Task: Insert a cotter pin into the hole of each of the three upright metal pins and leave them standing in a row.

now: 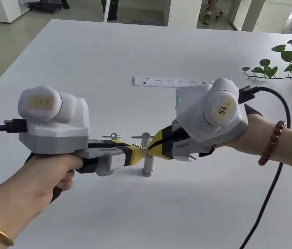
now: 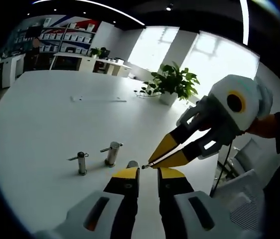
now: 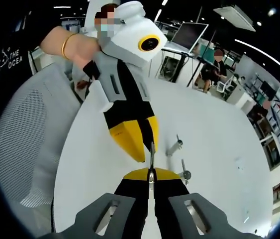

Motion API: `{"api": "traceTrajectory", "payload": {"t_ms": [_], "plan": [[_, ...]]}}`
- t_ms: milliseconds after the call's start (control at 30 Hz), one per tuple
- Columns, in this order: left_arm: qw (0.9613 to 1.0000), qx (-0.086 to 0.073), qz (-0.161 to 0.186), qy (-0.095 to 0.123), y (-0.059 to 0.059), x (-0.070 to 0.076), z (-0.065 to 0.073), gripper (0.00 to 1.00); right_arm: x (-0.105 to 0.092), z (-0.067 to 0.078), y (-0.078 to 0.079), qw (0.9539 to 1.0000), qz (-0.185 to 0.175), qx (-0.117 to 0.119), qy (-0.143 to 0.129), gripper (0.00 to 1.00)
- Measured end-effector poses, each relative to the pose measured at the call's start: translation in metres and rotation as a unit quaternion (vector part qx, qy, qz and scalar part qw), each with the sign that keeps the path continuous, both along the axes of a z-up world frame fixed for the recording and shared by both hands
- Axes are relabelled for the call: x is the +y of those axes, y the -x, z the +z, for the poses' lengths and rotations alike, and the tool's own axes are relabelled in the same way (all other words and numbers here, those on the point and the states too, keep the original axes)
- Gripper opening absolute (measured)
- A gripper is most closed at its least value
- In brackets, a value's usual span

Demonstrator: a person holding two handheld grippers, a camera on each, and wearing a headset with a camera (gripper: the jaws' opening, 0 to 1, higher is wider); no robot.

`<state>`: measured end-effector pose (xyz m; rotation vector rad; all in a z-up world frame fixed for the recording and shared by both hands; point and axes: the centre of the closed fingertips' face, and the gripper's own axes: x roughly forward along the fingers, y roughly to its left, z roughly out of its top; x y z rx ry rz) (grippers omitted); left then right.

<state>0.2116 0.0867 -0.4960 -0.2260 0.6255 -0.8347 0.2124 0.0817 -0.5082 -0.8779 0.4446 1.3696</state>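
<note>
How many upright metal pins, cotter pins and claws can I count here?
Upright metal pins: 3
Cotter pins: 3, one held in the right claw
Claws: 2, counting the left claw
Total: 8

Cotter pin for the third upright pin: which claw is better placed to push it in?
Right. The right claw is shut on the cotter pin, its tip at the third metal pin; the left claw sits at that pin, carrying no cotter pin.

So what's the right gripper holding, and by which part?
The right gripper pinches a cotter pin near one end, with its shaft pointing forward.
</note>
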Motion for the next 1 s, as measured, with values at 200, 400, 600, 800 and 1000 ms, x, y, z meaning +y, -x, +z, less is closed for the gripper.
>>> {"api": "traceTrajectory", "payload": {"t_ms": [200, 400, 600, 800, 1000], "plan": [[0.9999, 0.011, -0.004, 0.009, 0.0033, -0.0031, 0.0003, 0.08, 0.0027, 0.0009, 0.0061, 0.9998, 0.018, -0.010, 0.005, 0.00], [0.9996, 0.021, -0.001, 0.019, 0.0041, -0.0031, 0.0007, 0.03, 0.0034, 0.0011, 0.0090, 0.9993, 0.028, -0.021, 0.013, 0.00], [0.9999, 0.005, -0.014, 0.006, 0.0068, -0.0049, -0.0011, 0.01, 0.0033, 0.0003, 0.0102, 0.9992, 0.029, -0.024, 0.016, 0.00], [0.9997, -0.016, -0.020, -0.002, 0.0054, -0.0049, 0.0010, 0.01, 0.0042, 0.0018, 0.0087, 0.9992, 0.026, -0.027, 0.011, 0.00], [0.9997, -0.018, -0.016, 0.003, 0.0029, -0.0035, 0.0032, 0.01, 0.0055, 0.0036, 0.0073, 0.9997, 0.016, -0.020, -0.001, 0.00]]}}
